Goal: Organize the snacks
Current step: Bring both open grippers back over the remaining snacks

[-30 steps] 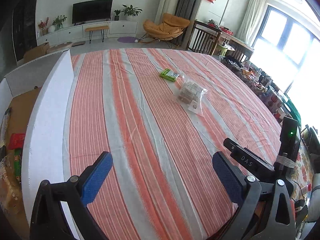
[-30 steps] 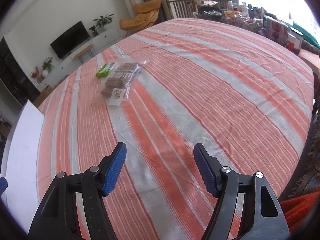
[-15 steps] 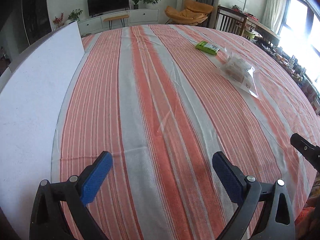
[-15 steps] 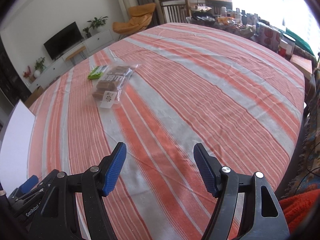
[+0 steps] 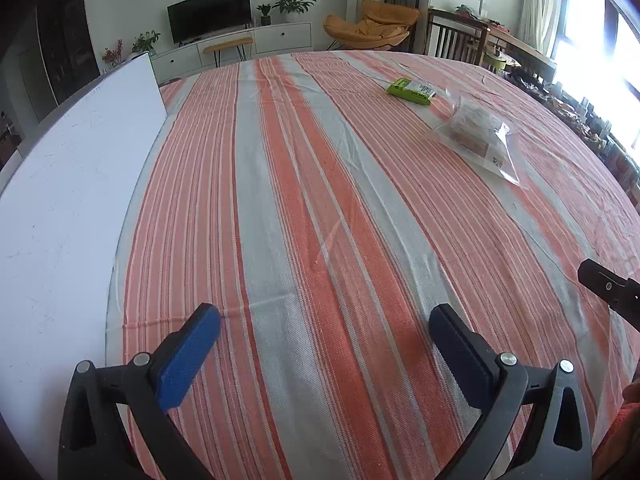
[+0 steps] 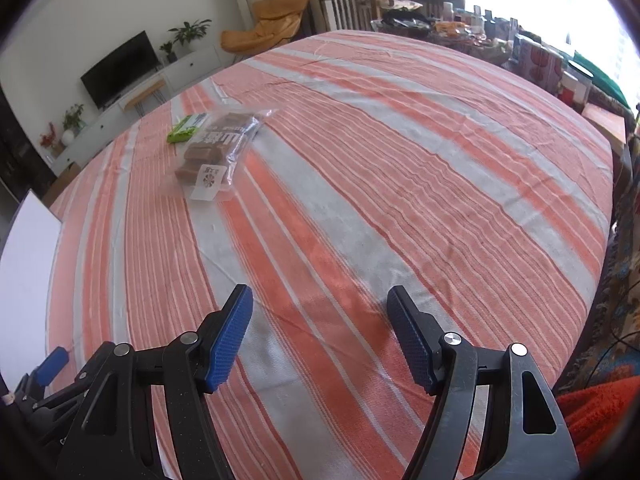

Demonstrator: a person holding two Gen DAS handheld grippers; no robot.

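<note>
Snack bag [image 6: 216, 148] nearer than before, both grippers empty.

A home living room; beyond the striped desk [image 5: 320, 200] stands a television [image 5: 209, 12] on a white cabinet [image 5: 240, 44]; right of the television, potted plants [image 5: 292, 2] and an orange lounge chair [image 5: 370, 26].

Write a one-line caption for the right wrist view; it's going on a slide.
Open right gripper hovers over the striped tablecloth, facing a clear snack bag and green packet.
</note>
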